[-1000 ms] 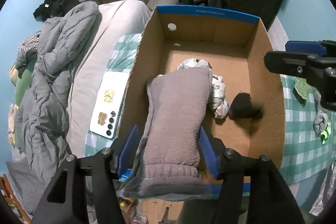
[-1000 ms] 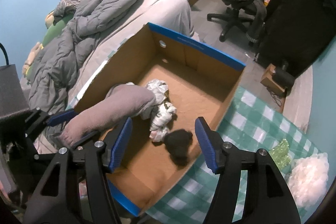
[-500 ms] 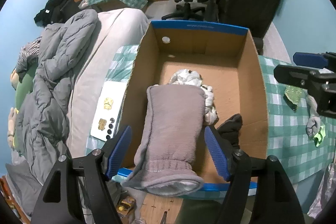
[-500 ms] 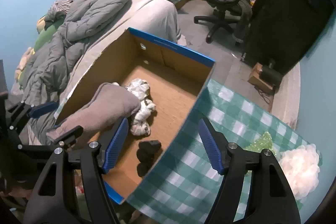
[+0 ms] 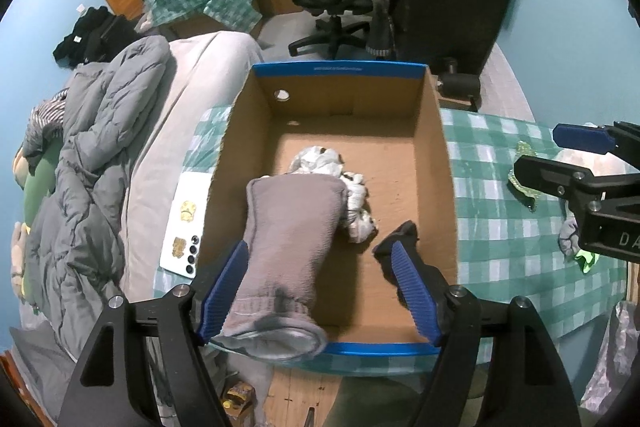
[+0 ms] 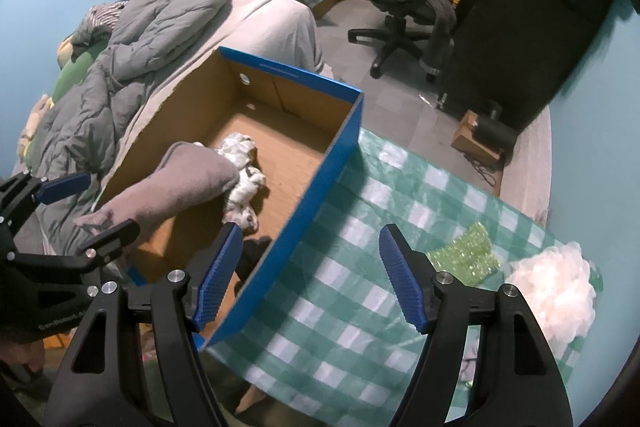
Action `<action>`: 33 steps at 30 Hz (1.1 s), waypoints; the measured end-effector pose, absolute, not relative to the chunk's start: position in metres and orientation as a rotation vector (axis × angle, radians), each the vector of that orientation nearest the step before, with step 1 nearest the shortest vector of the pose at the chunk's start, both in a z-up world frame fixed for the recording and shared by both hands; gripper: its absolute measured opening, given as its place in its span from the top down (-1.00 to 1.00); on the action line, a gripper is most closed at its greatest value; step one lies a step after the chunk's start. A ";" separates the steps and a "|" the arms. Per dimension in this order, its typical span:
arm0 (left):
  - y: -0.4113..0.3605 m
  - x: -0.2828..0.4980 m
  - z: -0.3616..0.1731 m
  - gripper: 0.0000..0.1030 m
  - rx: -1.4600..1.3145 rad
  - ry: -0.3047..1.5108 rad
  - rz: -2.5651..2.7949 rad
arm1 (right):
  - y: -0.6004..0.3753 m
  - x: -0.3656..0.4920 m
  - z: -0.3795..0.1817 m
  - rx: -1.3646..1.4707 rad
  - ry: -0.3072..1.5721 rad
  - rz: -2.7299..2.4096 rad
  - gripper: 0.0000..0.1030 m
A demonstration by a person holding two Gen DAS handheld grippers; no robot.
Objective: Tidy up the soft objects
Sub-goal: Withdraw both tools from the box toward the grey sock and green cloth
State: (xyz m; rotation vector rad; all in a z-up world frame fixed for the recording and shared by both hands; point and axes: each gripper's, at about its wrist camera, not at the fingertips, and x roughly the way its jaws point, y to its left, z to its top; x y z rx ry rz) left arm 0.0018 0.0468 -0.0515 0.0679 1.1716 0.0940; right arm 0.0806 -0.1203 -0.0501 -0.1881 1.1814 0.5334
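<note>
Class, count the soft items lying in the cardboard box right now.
3: a grey fleece sock draped over the near wall, a white patterned cloth bundle mid-floor, a black cloth near-right. Others may hide beneath.

You see a grey sock [image 5: 294, 227], a brown box [image 5: 434, 163] with blue edges, and a green-and-white checked cloth [image 6: 360, 267].

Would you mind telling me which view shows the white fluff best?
The right wrist view: the white fluff lies whole on the checked cloth. In the left wrist view the right gripper's arm hides nearly all of it.
</note>
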 end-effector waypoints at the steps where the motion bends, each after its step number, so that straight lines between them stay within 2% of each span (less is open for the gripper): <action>1: 0.044 0.002 -0.050 -0.47 0.071 1.170 0.089 | -0.125 0.080 -0.050 -0.187 1.182 0.526 -0.40; 33: -0.069 0.010 -0.057 -0.48 0.174 1.210 -0.098 | -0.284 0.051 -0.056 -0.083 1.229 0.282 -0.40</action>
